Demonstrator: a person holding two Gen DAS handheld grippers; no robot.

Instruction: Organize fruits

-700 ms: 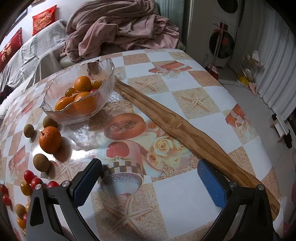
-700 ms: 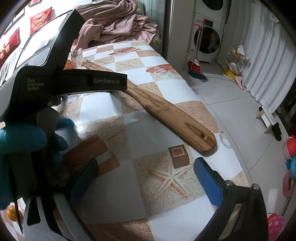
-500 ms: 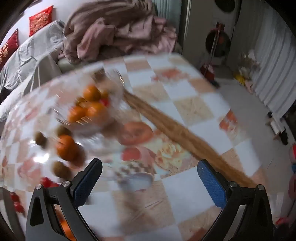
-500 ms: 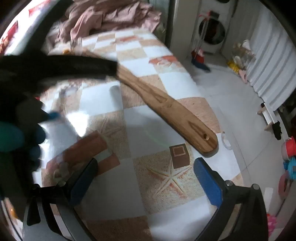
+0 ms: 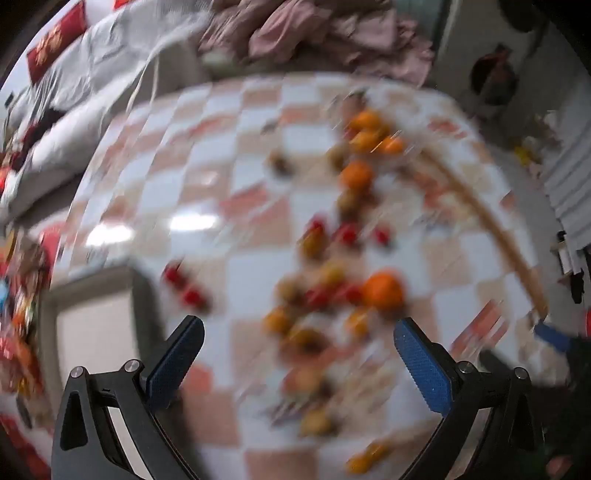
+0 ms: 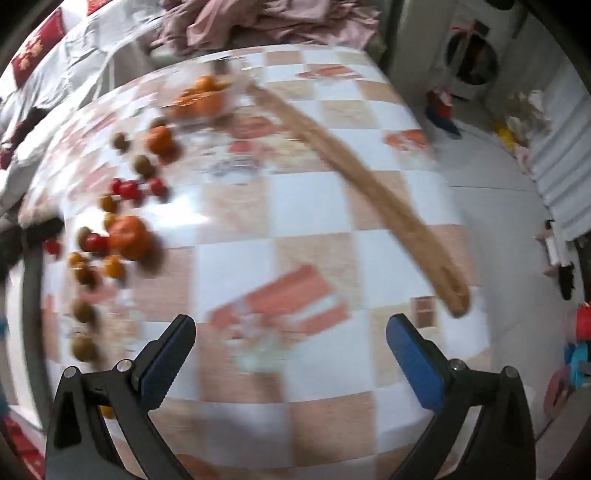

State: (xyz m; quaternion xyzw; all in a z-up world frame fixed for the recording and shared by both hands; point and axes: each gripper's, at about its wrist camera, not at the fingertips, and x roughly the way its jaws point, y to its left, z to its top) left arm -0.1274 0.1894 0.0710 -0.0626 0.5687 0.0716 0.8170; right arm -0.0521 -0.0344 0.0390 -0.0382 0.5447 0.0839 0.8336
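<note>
Left tool (image 5: 298, 363) and right tool (image 6: 290, 360): both spread wide, nothing between the pads, both angled down over the worktop (image 6: 332, 229). We see a few oranges in the glass bowl (image 6: 201, 99) at the far side; frames are blurred. Most fruit remains loose: an orange (image 6: 129, 232), red cherry tomatoes (image 6: 127, 188), small brown fruits (image 6: 143, 165). We judge the task barely begun.

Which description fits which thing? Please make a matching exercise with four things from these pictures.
Things:
1. wooden board
2. left gripper
3. glass bowl
4. pink blanket

Descriptions:
A. holds orange fruit
B. open, nothing between its fingers
C. long, lying across the checked tablecloth
D. piled beyond the table's far edge

Pairs: 1-C, 2-B, 3-A, 4-D
</note>
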